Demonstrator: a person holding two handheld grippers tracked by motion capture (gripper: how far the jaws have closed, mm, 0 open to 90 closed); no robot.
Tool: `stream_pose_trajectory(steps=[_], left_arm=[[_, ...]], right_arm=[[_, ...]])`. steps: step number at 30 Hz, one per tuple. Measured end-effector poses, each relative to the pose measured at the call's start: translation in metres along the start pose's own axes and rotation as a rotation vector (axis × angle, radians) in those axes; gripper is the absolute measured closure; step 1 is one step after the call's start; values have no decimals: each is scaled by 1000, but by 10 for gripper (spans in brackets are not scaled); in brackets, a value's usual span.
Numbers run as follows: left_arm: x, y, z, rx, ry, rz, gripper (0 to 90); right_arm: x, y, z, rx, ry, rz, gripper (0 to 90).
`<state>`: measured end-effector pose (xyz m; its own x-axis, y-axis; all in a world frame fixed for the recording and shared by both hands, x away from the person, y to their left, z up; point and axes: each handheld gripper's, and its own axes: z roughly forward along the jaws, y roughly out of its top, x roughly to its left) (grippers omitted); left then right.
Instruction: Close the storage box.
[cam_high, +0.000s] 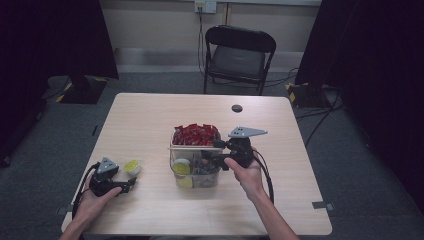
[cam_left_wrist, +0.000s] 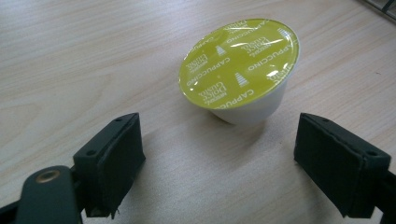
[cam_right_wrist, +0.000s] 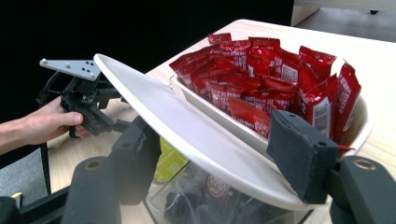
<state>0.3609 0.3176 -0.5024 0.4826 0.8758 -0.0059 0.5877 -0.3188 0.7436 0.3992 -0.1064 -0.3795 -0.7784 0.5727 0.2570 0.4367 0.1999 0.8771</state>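
Pale wood-grain surface (cam_high: 150, 125) fills the middle of a grey-carpeted room, with a black folding chair (cam_high: 239, 55) beyond its far edge. At the centre stands a clear two-tier organiser (cam_high: 196, 165): its upper white tray (cam_right_wrist: 219, 116) is packed with red sachets (cam_high: 196, 134), and its lower compartment holds capsules, one yellow-green lid showing at the front. The right gripper (cam_high: 220, 150) has its jaws either side of the white tray's rim, the pads close about it; whether they press on it I cannot tell, though the tray sits tilted above the clear box, as if lifted to expose the compartment below.

Near the left front corner, one yellow-lidded cappuccino capsule (cam_left_wrist: 240, 67) rests upright on the surface, apart from the organiser. The left gripper (cam_high: 131, 183) lies just short of it with jaws spread wide, touching nothing.

By my reading the work is at an early-to-middle stage: access to the lower compartment seems gained, but the loose capsule is not yet grasped, carried or placed.
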Motion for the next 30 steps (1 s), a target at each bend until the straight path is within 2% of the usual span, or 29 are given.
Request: stream_pose_trajectory(steps=[3, 13, 24, 30], left_arm=[[0, 0, 0, 0, 0, 0, 152], [0, 0, 0, 0, 0, 0, 152], [1, 0, 0, 4, -1, 7, 149], [1, 0, 0, 4, -1, 7, 149]], right_arm=[[-1, -2, -3, -21, -8, 2, 348], [3, -6, -6, -6, -24, -22, 331], [1, -9, -3, 9, 0, -4, 239], [4, -12, -3, 13, -17, -16, 211]])
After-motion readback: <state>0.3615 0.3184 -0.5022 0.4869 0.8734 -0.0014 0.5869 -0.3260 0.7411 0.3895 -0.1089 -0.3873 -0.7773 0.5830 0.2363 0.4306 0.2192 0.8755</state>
